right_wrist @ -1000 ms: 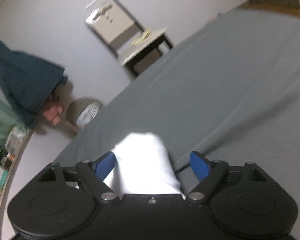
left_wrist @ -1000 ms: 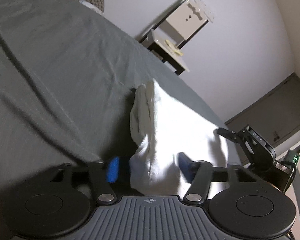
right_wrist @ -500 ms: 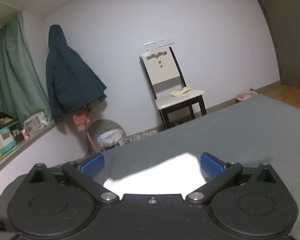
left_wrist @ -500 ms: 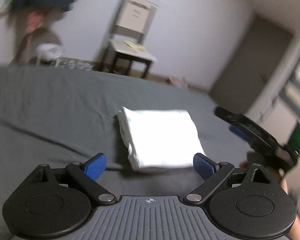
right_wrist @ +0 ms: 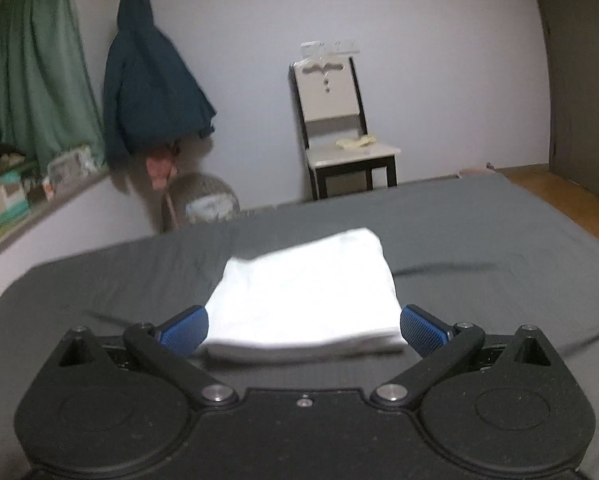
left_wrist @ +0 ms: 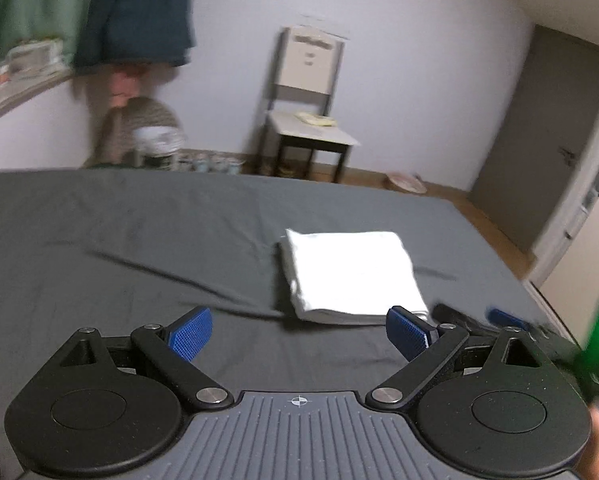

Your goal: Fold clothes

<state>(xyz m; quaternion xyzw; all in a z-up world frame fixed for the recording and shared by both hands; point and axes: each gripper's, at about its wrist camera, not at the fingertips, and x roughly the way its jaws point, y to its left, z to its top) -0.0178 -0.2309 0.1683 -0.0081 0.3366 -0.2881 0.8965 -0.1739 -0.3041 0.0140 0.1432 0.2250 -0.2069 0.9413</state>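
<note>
- Since a second earlier, both grippers had been drawn back and levelled: the white cloth, then bunched up between the fingers, was now left lying as a flat folded packet, and more of the room was brought into view.
- The bed (left_wrist: 147,248), covered by a grey sheet with a few long creases, was seen to carry the task's thing toward its right half.
- The folded white garment (left_wrist: 353,270) was laid flat on the sheet, roughly square, with stacked layer edges showing along its near and left sides.
- It was judged light, soft and limp; the layers would likely slide apart if lifted by one corner, so a hold across the thick folded edge, taking all layers at once, was thought safest.
- The left gripper (left_wrist: 299,334) was held back from the garment, its fingers spread wide and nothing held.
- The right gripper (right_wrist: 303,330) was held just short of the near edge, fingers likewise released and empty, the cloth appearing between them without being pinched.
</note>
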